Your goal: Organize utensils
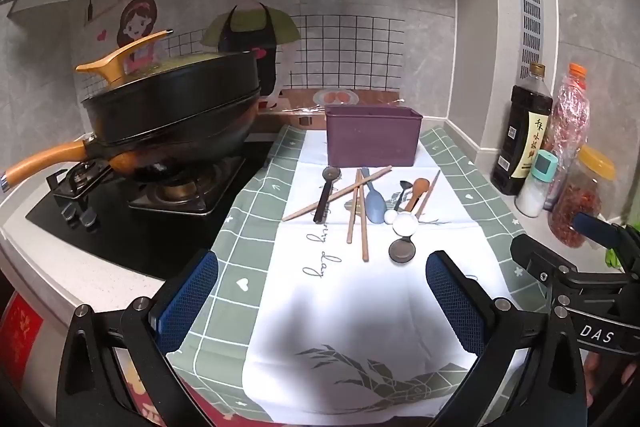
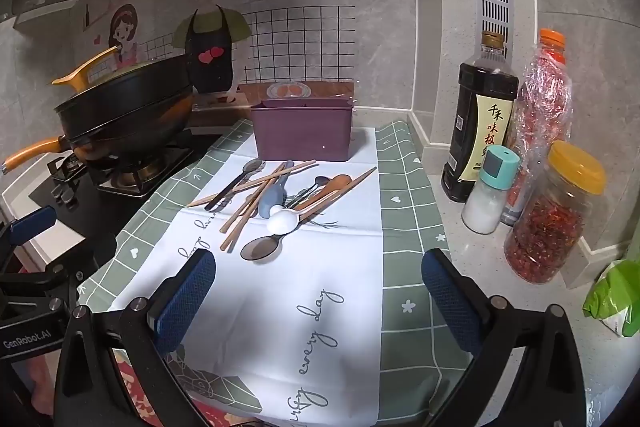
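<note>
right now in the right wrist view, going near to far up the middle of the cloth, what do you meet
dark metal spoon → white spoon → blue-grey spoon → purple box → wall sticker

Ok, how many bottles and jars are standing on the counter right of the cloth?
4: the dark sauce bottle farthest back, the orange-capped bottle beside it, the teal-capped shaker in front, the yellow-lidded jar nearest the camera. Another could hide behind them.
</note>
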The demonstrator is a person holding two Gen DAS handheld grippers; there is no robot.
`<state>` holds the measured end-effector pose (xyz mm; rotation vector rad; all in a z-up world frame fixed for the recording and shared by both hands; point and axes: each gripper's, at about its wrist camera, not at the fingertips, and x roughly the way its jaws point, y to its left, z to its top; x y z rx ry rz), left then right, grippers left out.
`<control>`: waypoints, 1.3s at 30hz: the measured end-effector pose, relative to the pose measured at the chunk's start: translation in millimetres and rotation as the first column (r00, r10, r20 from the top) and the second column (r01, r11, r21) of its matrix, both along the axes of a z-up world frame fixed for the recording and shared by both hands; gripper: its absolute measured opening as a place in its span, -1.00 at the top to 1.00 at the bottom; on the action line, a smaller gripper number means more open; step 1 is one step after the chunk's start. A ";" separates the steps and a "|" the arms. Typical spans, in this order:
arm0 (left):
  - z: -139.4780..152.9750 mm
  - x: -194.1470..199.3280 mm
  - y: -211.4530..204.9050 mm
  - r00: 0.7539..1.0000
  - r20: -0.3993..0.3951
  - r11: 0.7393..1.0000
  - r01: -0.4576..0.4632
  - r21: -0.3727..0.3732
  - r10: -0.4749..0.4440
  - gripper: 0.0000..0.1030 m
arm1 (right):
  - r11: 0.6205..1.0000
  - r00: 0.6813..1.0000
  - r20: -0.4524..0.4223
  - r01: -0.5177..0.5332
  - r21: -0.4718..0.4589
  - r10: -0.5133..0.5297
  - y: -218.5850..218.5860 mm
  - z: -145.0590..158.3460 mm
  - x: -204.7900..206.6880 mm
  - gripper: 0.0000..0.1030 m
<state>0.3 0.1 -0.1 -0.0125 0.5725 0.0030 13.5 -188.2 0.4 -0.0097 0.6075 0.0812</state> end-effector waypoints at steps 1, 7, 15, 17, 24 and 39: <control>0.0 0.6 0.0 1.000 -0.003 1.000 -0.003 -0.002 0.003 -1.00 | 1.000 1.000 0.001 0.001 0.001 -0.001 -0.6 0.2 -0.3 -0.98; 2.6 1.5 0.1 1.000 0.015 1.000 -0.008 -0.004 0.008 -1.00 | 1.000 1.000 0.006 0.004 -0.001 -0.004 5.8 -3.8 -0.9 -0.98; 1.9 -2.9 -2.4 1.000 0.030 1.000 -0.008 -0.001 0.008 -1.00 | 1.000 1.000 0.005 0.002 0.010 -0.003 -3.1 0.4 -2.1 -0.98; 2.7 -4.1 -0.4 1.000 0.031 1.000 -0.007 -0.003 0.007 -1.00 | 1.000 1.000 0.005 0.004 0.013 -0.004 -4.7 1.2 -1.9 -0.98; 2.9 -5.1 0.5 1.000 0.030 1.000 0.002 0.000 -0.002 -1.00 | 1.000 1.000 0.004 0.006 0.014 -0.006 -5.7 0.9 -2.5 -0.98; 3.5 -7.3 1.5 1.000 0.029 1.000 0.001 -0.004 -0.001 -1.00 | 1.000 1.000 0.004 0.006 0.012 -0.007 -4.9 1.0 -4.1 -0.98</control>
